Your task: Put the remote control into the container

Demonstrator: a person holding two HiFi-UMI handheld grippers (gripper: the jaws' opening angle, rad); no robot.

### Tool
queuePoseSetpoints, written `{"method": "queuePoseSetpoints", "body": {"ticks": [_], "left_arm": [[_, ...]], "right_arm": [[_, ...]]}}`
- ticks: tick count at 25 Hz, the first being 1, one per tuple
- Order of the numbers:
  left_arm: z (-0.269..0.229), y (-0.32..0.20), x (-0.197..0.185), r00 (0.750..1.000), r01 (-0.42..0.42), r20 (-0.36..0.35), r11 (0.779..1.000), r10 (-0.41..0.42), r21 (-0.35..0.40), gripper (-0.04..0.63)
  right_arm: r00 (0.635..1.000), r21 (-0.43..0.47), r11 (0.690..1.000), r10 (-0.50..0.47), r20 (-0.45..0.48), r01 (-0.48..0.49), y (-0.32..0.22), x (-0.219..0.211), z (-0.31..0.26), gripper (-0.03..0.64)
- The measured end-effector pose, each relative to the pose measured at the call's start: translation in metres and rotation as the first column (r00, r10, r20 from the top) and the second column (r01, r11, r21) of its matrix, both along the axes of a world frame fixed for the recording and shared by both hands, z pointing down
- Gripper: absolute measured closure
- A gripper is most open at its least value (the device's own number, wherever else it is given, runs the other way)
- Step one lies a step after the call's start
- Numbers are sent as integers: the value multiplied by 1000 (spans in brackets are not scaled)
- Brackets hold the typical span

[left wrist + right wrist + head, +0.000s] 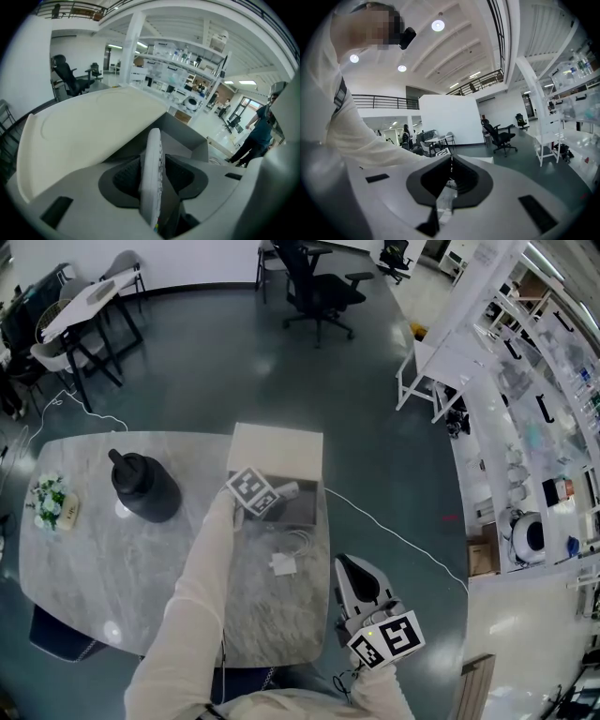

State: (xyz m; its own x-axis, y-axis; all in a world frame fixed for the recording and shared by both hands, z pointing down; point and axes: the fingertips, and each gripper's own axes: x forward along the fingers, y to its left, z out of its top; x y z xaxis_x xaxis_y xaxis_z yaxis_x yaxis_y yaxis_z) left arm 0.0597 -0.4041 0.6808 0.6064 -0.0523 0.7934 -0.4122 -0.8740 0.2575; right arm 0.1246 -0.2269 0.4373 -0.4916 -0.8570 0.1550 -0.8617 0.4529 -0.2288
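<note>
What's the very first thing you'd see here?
A white remote control standing between the jaws of the left gripper, right over the open box at the far edge of the marble table. Next, the big black vase to the left of the box.

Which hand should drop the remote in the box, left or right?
Left. The left gripper hangs over the container with the remote control between its jaws; the right gripper is shut, empty, beyond the table edge.
</note>
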Motion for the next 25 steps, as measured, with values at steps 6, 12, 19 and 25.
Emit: {"method": "queuePoseSetpoints", "body": {"ticks": [6,12,19,25], "left_arm": [[-4,-8,-6,999,50,-6,997,-50,52,442],[-10,-4,-4,999,-45,2,975,45,219,442],[-27,-16,-14,999,-31,33,904,18,426,453],[-72,-6,-19,990,104,-141,798,-23,594,578]], "right_arm": [[1000,1,1000,-11,0,11,-1,-4,-2,600],[1000,6,1000,-13,-2,13,1,-4,-1,600],[1000,16,1000,-19,4,19,4,-4,-7,600],[1000,33,999,-21,11,20,9,-4,-15,600]]}}
